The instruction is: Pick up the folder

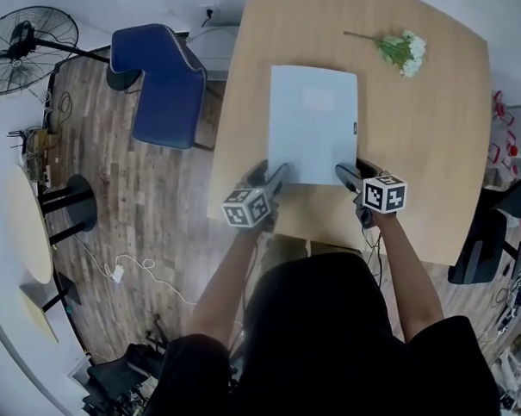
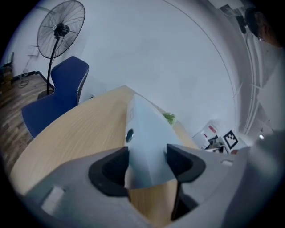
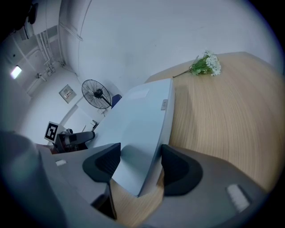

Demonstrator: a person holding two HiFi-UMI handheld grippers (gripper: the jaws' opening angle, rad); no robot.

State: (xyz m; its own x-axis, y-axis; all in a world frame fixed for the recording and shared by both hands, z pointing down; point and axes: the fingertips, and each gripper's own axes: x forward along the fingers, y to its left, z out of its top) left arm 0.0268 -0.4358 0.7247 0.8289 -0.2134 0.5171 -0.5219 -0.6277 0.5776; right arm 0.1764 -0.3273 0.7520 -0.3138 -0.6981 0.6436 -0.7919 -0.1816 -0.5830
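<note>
**Both grippers at folder's near corners, no clamp yet**

Nearest the person, by the table's [image 1: 435, 167] near edge, the left gripper [image 2: 147, 161] sits at the folder's [image 1: 312, 119] near-left corner. Its jaws stand apart at medium width, w/ the corner poking in between the pads. The pads flank the sheet and don't look pressed onto it. The right gripper [image 3: 140, 162] mirrors this at the near-right corner: jaws apart, corner between them, right pad just against the folder's side edge. Neither holds anything as far as I can judge.

The folder is pale blue-white and thin, and seems to lie flat on the wood. It runs from the grippers toward the table's middle, roughly square to the near edge. Small dark tab on its right side.

Step in hand, prob.: getting a bite on both corners before the lift. To do it well:
- Get one pad under and one over each corner. A flat thin sheet gives little to grab, so drawing it back till the corners overhang the near edge may help.
- Close both sides together, same depth.
- Lift level and slow, else the folder could sag, twist or slip out of one side.

Further on, a small flower sprig [image 1: 403, 52] lies near the far-right corner, well apart from the folder, so it's no obstacle. Off the table's left edge stands a blue chair [image 1: 167, 82], w/ a pedestal fan [image 1: 26, 50] beyond it.
</note>
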